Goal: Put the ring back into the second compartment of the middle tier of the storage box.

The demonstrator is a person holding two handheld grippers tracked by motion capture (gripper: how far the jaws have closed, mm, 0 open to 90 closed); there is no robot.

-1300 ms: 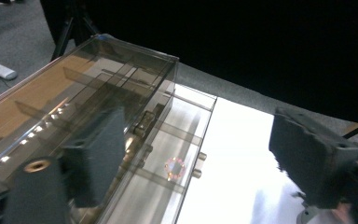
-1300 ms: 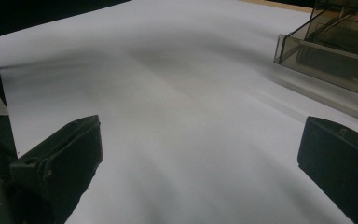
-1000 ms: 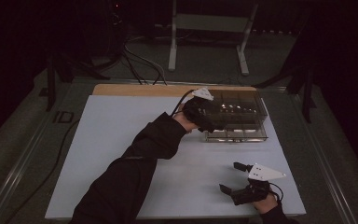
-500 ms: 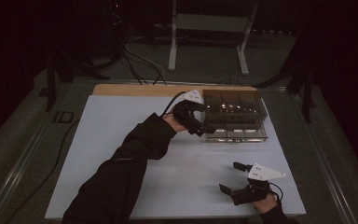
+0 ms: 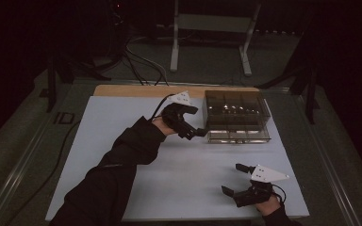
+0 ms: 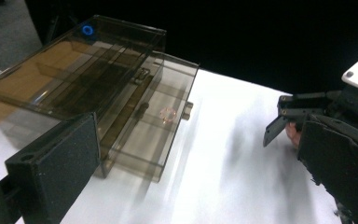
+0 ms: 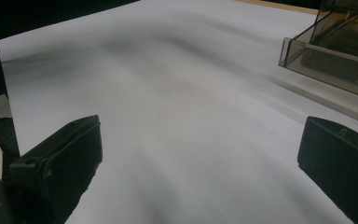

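A smoked clear drawer box (image 5: 235, 110) stands at the back right of the white table sheet (image 5: 122, 141), with its front drawer (image 5: 238, 136) pulled out. In the left gripper view the drawer (image 6: 154, 126) holds a small pale pink thing (image 6: 168, 114). My left gripper (image 5: 195, 129) hovers at the box's left front corner, open and holding nothing (image 6: 196, 177). Close to the front edge, my right gripper (image 5: 233, 179) rests open with nothing between its fingers (image 7: 200, 172). It also appears in the left gripper view (image 6: 284, 116).
A wooden strip (image 5: 136, 90) runs along the sheet's back edge. Cables (image 5: 141, 61) and a metal stand (image 5: 207, 42) lie on the floor beyond the table. The box's corner (image 7: 335, 42) appears at the top right of the right gripper view.
My left gripper has drawn back from over the box, leftward and toward the person, to the box's left front corner. The right gripper has stayed put.
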